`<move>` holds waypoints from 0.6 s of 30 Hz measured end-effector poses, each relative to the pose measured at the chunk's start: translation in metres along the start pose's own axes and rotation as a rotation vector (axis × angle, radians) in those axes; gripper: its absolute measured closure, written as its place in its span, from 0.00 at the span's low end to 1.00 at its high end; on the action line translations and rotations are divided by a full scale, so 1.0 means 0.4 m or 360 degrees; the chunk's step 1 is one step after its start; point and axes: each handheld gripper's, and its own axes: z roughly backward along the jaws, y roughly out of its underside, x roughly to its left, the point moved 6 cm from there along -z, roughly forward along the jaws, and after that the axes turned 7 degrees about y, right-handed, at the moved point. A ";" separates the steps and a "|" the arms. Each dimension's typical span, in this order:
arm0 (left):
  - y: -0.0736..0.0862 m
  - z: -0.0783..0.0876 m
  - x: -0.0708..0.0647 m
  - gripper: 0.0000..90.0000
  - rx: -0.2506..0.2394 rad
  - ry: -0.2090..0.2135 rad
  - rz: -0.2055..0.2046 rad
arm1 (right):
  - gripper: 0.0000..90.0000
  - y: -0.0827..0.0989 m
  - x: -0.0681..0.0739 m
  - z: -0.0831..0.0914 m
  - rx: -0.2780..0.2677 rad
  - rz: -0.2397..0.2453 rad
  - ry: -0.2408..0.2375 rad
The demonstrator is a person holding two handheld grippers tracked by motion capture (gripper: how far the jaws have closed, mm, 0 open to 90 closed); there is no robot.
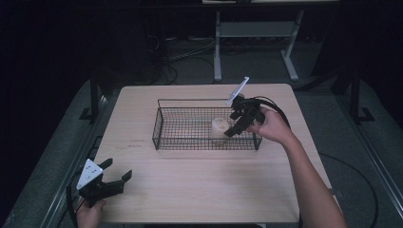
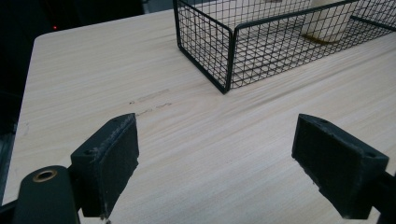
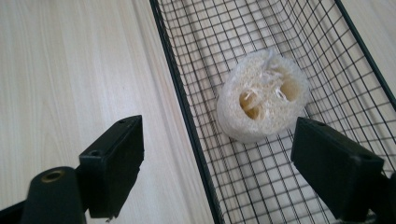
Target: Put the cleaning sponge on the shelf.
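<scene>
A pale round loofah piece (image 1: pixel 219 126) (image 3: pixel 262 103) with holes through its middle stands in a black wire basket (image 1: pixel 164 127) (image 3: pixel 183 107) at the table's centre. My right gripper (image 1: pixel 230 125) (image 3: pixel 218 140) is open, hovering just over the basket's near right part beside the loofah. One jaw is over the table outside the wire wall and the other is over the basket floor. My left gripper (image 1: pixel 119 169) (image 2: pixel 217 140) is open above bare tabletop at the front left corner. The basket (image 2: pixel 224 46) and the loofah (image 2: pixel 327 21) lie beyond it.
The light wooden table (image 1: pixel 199 185) has open room in front of and to the left of the basket. A faint mark (image 2: pixel 149 100) lies on the wood near the basket's corner. Behind the table are a dark floor, cables and a white desk frame (image 1: pixel 217 42).
</scene>
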 end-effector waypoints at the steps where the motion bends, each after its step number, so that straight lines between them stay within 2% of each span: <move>1: 0.000 0.000 0.000 0.15 0.0000 0.0000 0.0000 | 0.19 0.003 0.002 0.002 0.0002 -0.0005 0.0004; 18: 0.000 -0.001 -0.001 0.16 0.0007 0.0003 0.0000 | 0.19 0.051 0.031 0.019 -0.0022 -0.0021 -0.0001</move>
